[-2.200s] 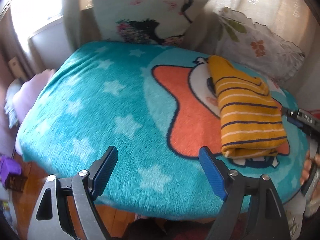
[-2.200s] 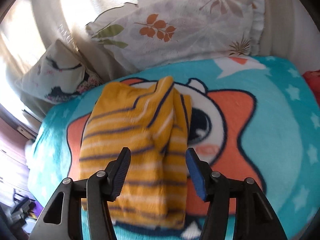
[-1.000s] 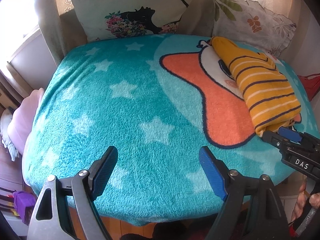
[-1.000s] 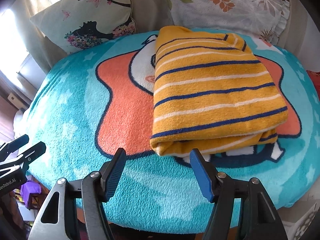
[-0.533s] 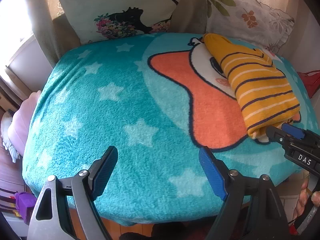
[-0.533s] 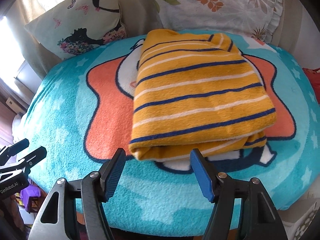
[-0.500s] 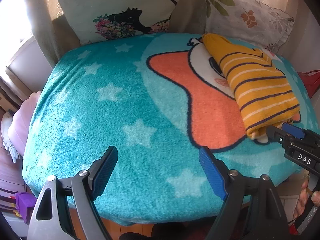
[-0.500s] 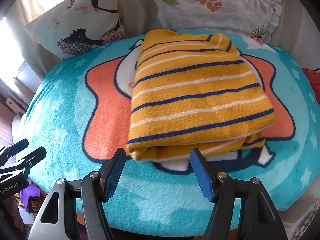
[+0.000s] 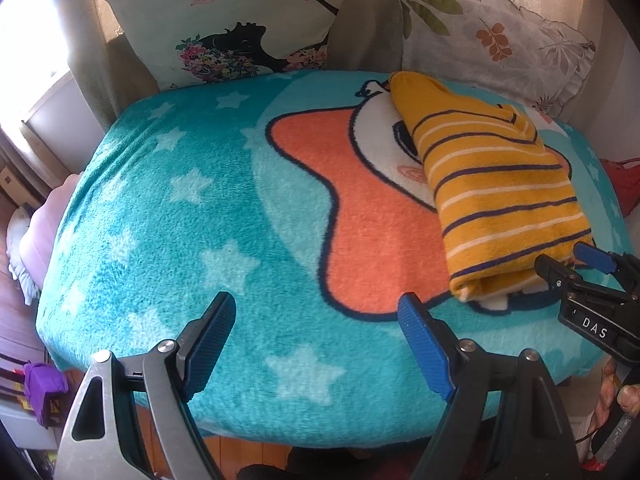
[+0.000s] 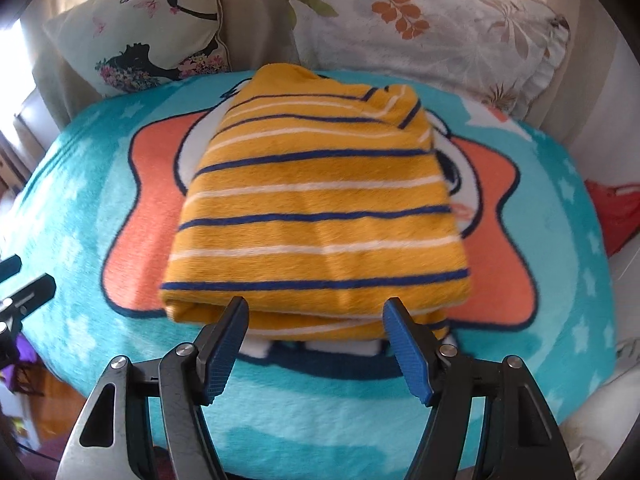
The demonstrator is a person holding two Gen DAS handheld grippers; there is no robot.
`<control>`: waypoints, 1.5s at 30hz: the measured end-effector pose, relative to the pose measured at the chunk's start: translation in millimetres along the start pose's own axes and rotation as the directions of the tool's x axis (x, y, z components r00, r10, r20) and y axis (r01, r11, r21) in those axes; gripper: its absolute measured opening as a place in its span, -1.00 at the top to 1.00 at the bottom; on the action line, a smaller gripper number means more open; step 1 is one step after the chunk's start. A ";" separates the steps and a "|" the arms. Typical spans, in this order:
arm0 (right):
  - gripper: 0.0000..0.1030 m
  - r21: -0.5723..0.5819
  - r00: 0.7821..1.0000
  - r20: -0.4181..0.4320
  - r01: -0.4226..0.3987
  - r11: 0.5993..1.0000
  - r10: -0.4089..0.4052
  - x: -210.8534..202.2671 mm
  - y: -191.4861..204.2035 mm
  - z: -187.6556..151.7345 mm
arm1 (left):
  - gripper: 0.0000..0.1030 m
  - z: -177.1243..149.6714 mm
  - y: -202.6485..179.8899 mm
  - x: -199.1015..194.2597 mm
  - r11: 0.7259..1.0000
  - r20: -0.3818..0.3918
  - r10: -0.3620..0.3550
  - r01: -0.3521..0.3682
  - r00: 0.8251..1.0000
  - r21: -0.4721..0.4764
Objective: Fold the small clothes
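Your right gripper (image 10: pixel 314 322), jaws just widened and empty, faces the folded mustard-yellow striped fleece garment (image 10: pixel 316 216) on the teal star-print blanket (image 9: pixel 160 216); clamp only its top layer and you risk undoing the fold.

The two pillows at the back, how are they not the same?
The cream pillow with a black silhouette lady and butterflies has plain edges; the white pillow printed with leaves has a ruffled edge. The lady pillow stands left of the leaf pillow. Both lean behind the teal star blanket.

blanket (image 9: pixel 168 216): teal, stars | pillows (image 9: pixel 224 20): two, behind | window (image 9: pixel 24 40): bright, left | floor (image 9: pixel 16 320): wood
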State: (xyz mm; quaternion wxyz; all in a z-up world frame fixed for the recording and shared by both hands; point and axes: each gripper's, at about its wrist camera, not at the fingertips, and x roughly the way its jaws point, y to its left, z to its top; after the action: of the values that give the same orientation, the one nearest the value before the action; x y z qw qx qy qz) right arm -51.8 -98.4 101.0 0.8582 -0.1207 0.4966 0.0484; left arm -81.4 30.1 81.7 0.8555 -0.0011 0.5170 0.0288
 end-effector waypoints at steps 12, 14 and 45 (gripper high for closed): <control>-0.47 -0.047 1.000 -0.005 -0.005 0.999 0.004 9.1 -35.8 -2.4 | -0.60 0.3 -43.7 1.6 1.000 -0.018 0.024 -0.024 1.000 0.005; -0.47 -0.052 1.000 -0.002 0.010 0.999 -0.010 8.9 -39.2 -4.8 | -0.60 1.2 -50.0 2.4 1.000 -0.020 0.021 -0.021 1.000 0.011; -0.51 -0.022 0.999 -0.045 0.017 1.000 -0.018 20.2 -85.1 -19.2 | -0.60 1.2 -98.0 3.6 0.999 -0.031 0.017 -0.017 0.999 0.031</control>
State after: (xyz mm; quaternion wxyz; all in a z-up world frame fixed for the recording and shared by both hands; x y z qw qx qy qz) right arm -40.6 -186.2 87.9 0.8458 -0.1351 0.5142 0.0436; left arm -73.8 -67.6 76.3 0.8468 0.0159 0.5309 0.0282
